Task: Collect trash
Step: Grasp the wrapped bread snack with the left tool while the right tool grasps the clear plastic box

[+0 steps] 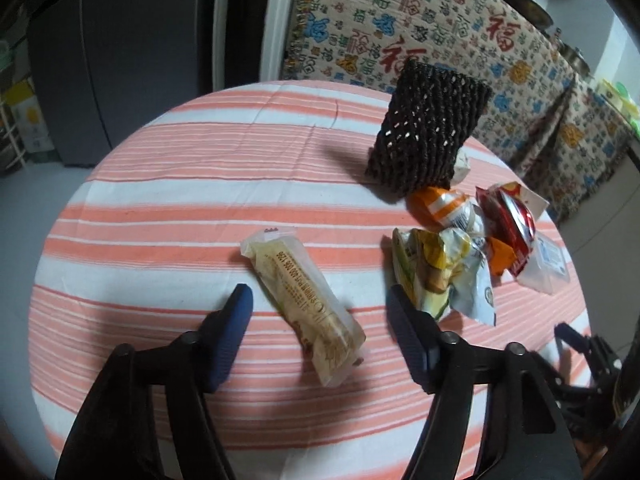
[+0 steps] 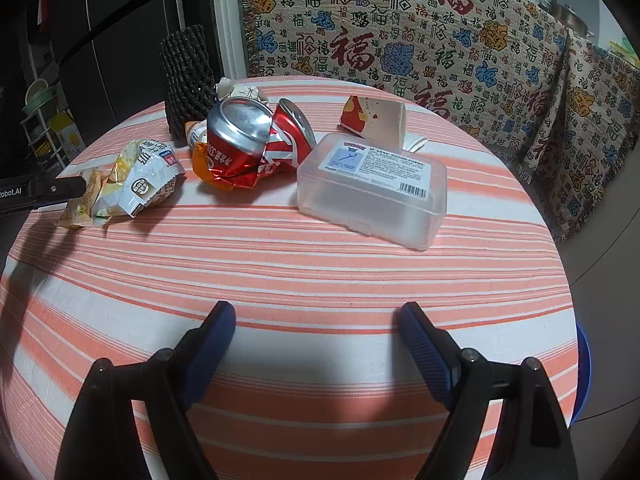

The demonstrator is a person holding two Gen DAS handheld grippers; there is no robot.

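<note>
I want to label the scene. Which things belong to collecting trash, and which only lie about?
Job: snack wrapper, crumpled packets, crushed can, plastic box, paper cup, woven basket.
Lying about: patterned blanket, striped tablecloth.

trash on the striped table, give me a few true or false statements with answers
1. A long pale snack wrapper lies between the open fingers of the left gripper. True.
2. The red can stands upright and undented. False: it is crushed and lies on its side.
3. The right gripper is shut on the clear plastic box. False: its jaws are open over bare tablecloth, with the box farther off.
4. A dark woven basket stands on the table behind the pile of wrappers. True.
5. The clear plastic box has a printed label with a barcode on top. True.
</note>
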